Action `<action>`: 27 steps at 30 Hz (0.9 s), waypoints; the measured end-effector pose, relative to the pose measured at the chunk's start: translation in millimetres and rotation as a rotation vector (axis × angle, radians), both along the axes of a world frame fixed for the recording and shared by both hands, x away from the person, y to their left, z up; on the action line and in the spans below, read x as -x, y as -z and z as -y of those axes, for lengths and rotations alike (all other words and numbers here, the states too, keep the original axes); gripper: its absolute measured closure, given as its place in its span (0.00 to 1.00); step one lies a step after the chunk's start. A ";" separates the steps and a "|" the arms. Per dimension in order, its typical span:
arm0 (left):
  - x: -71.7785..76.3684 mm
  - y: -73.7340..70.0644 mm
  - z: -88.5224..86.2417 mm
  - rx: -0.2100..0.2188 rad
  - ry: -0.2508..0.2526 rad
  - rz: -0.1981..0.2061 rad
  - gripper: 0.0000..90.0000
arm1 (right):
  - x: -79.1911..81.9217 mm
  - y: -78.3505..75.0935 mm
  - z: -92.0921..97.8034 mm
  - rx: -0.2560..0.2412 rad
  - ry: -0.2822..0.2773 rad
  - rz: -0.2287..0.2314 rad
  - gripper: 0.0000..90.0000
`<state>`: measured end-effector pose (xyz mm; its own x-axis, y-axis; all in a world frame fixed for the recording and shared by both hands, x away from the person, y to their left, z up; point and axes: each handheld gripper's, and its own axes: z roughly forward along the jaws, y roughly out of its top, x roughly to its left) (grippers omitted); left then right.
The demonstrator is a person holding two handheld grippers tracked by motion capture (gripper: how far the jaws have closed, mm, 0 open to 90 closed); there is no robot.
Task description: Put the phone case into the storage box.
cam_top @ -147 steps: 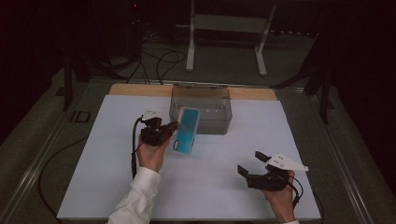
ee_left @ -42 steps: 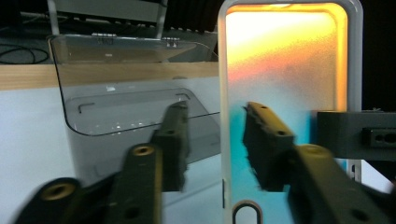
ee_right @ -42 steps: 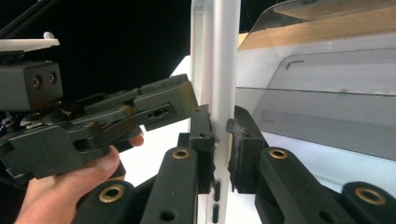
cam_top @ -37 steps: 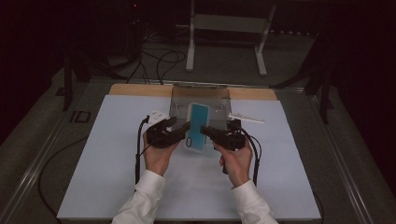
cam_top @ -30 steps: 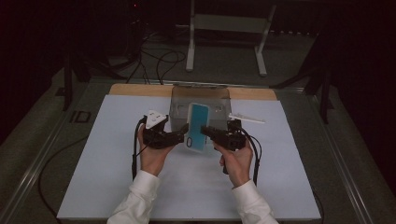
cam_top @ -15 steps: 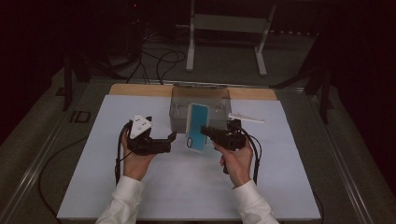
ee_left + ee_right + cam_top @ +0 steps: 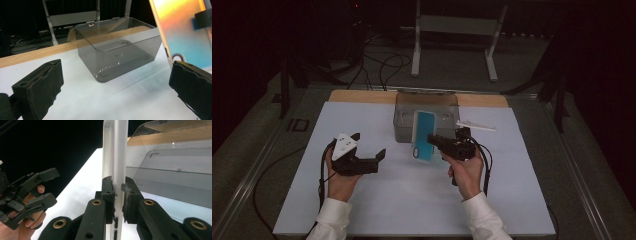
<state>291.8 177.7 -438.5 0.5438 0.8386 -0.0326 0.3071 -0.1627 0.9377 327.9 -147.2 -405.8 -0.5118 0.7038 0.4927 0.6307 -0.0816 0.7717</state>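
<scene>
Right tool (image 7: 435,141) pinching the right edge of a teal phone (image 7: 425,135), held upright just in front of the clear plastic bin (image 7: 404,120) and above the white surface (image 7: 412,200). Left tool (image 7: 371,153) well left of the bin, jaws spread wide with nothing between them, pointing toward the phone from lower left.

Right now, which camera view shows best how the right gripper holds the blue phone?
The right gripper view: its two jaws pinch the phone edge-on, near its lower end. The high view shows the right gripper at the upright phone's side, before the clear box, but not the contact. The left gripper view shows just the phone's face.
</scene>
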 end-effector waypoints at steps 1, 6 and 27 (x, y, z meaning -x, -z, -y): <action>1.4 2.3 -3.8 -0.001 -0.001 0.006 0.00 | 0.0 -0.4 0.0 0.002 -0.001 -0.001 0.91; 8.1 12.0 -19.2 -0.006 -0.017 0.012 0.00 | -0.4 -2.6 0.7 0.006 0.000 0.003 0.91; 37.2 40.4 -55.0 -0.044 -0.037 0.018 0.00 | -4.1 -11.0 0.1 0.023 -0.001 0.002 0.91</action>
